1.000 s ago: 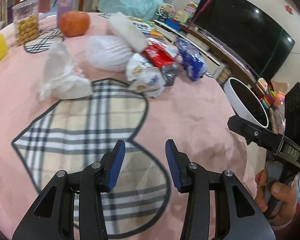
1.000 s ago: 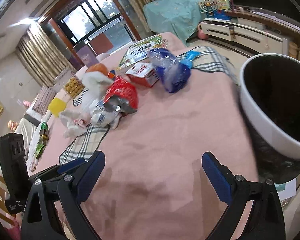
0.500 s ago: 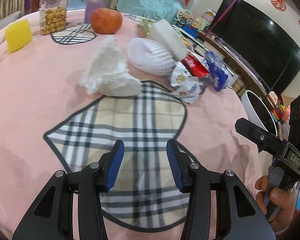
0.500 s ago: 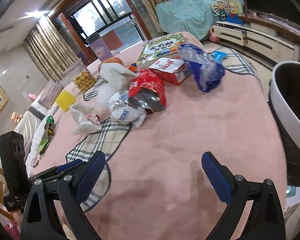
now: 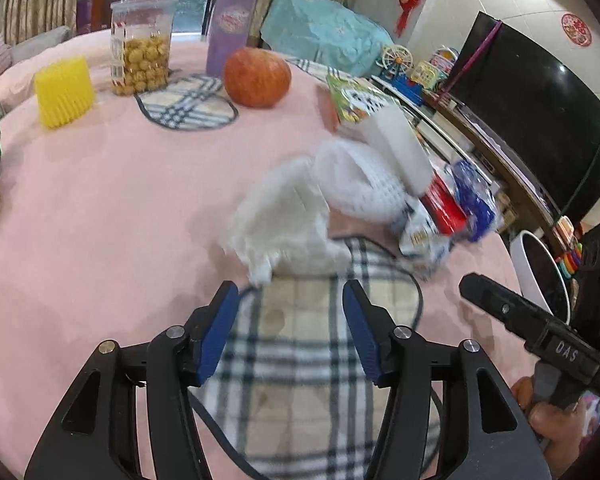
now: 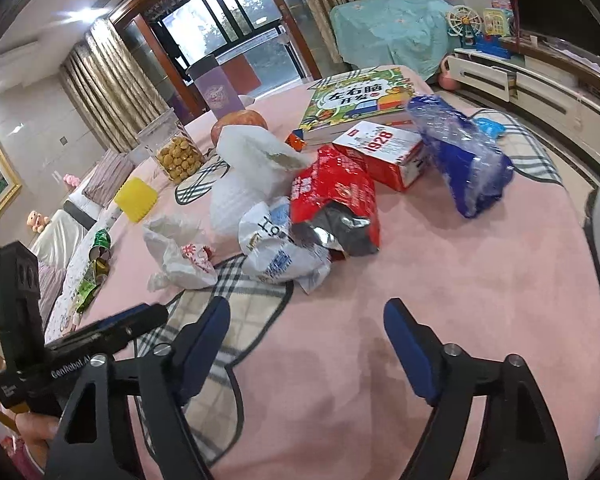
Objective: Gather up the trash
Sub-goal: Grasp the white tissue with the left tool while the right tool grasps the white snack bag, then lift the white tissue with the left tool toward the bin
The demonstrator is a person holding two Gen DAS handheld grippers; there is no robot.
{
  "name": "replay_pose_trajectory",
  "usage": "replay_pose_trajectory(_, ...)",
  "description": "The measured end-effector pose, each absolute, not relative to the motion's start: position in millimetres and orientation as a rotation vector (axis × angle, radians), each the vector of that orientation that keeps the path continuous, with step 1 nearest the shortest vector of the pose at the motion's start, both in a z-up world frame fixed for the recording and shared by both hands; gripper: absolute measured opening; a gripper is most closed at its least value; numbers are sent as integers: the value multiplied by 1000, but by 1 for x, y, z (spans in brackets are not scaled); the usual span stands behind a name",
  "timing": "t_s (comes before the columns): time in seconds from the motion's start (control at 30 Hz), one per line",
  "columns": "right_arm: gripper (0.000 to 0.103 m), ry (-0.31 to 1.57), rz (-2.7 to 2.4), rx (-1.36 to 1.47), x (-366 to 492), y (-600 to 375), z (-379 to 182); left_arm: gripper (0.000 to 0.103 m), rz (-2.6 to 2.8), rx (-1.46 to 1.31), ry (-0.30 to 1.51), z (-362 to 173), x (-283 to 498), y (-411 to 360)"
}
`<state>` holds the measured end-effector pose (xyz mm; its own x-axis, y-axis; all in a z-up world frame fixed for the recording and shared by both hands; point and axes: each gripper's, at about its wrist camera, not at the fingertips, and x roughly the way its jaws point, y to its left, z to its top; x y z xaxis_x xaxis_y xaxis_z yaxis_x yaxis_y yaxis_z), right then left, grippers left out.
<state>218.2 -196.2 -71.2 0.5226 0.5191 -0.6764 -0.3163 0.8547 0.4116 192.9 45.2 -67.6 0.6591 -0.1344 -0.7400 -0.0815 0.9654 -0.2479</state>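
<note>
A heap of trash lies on the pink tablecloth (image 6: 440,280): a crumpled white plastic bag (image 5: 276,220) (image 6: 176,252), a white and blue wrapper (image 6: 278,248), a red snack bag (image 6: 336,204), a blue plastic bag (image 6: 460,160) and a white foam net (image 5: 352,184). My left gripper (image 5: 290,292) hovers over the plaid patch just short of the white bag, its jaws opening with nothing between them. My right gripper (image 6: 306,310) hangs over bare cloth in front of the wrappers, its jaws closing on nothing. The white bin (image 5: 540,276) stands past the table's right edge.
Farther back are a red and white box (image 6: 384,152), a picture book (image 6: 356,100), an orange-red fruit (image 5: 258,76), a snack jar (image 5: 142,48), a yellow ribbed object (image 5: 64,92) and a purple tube (image 5: 230,28). Green wrappers (image 6: 96,264) lie at the table's left edge.
Both views have closed in on the trash heap. The white bag now lies just ahead of my left fingers, which stand wider apart. My right fingers stand closer together, and the bin has slid to the frame edge.
</note>
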Motion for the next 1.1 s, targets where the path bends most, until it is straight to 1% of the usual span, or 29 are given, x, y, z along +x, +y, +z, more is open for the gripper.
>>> replay_pose_trajectory(0.07,78,890,518,244,224,-189,-71,58,-29,-270,847,-66,202,48)
replay_pose_trajectory(0.23,78,895,525,234,241,-174,-75,58,-18,-231,842,-71,222,48)
replay_pose_trajectory(0.27,78,895,523,228,243,-172,-76,54,-19,-219,852,-76,226,46)
replay_pose_trajectory(0.3,73,898,522,219,246,-169,-79,49,-17,-208,855,-79,229,45)
replay_pose_trajectory(0.33,67,906,523,213,248,-167,-82,47,-15,-194,852,-80,229,43)
replay_pose_trajectory(0.37,53,921,521,206,250,-165,-85,40,-14,-173,841,-80,228,41)
replay_pose_trajectory(0.4,49,932,519,203,251,-165,-89,34,-19,-162,838,-80,227,39)
replay_pose_trajectory(0.43,48,926,519,204,249,-166,-90,32,-22,-150,834,-80,226,37)
replay_pose_trajectory(0.5,42,904,523,205,244,-168,-89,26,-28,-133,828,-79,222,34)
replay_pose_trajectory(0.6,40,901,536,215,234,-174,-85,22,-33,-141,828,-77,215,35)
replay_pose_trajectory(0.67,39,898,541,217,227,-177,-83,21,-43,-159,831,-75,208,35)
replay_pose_trajectory(1.1,39,897,536,226,182,-205,-74,20,-139,-170,854,-74,165,2)
